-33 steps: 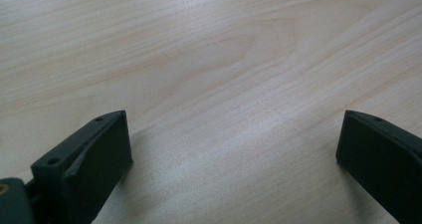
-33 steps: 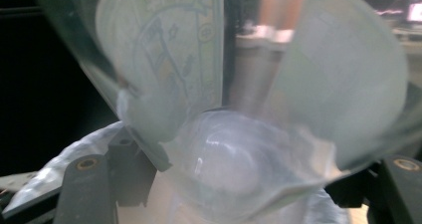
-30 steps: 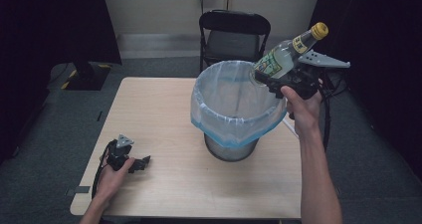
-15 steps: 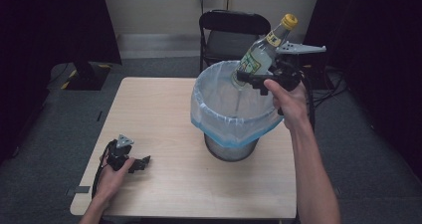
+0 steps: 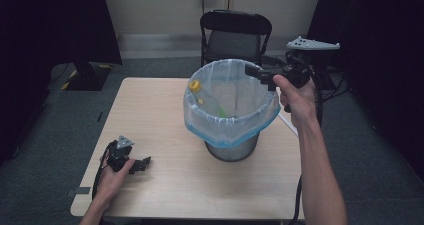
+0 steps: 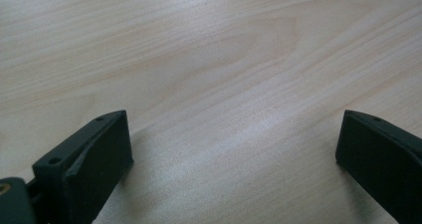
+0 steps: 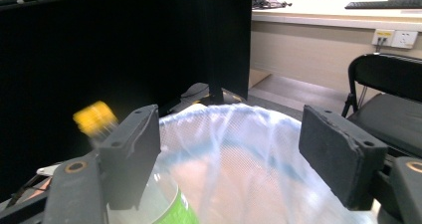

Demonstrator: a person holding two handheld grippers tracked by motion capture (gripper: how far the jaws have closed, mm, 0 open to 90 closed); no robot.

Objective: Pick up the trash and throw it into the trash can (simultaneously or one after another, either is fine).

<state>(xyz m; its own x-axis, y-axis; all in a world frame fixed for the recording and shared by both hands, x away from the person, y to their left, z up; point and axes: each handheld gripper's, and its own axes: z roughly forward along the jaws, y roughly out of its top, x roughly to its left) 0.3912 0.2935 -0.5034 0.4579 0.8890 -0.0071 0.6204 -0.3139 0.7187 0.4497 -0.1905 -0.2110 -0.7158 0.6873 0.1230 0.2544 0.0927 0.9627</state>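
A clear plastic bottle with a green label and a yellow cap lies tilted inside the bin, seen through its white, blue-edged liner. My right gripper hangs open over the bin's far right rim, nothing between its jaws. In the right gripper view the bottle is a blur below and beside the left jaw of the open gripper, above the liner. My left gripper rests on the table at front left. Its own view shows this gripper open over bare wood.
The bin stands right of centre on the light wooden table. A black folding chair stands just behind the table's far edge. Dark curtains hang on both sides, and cables trail on the floor at the right.
The right gripper moved left over the bin and opened. The bottle left its jaws and dropped into the bin. The left gripper has stayed still.
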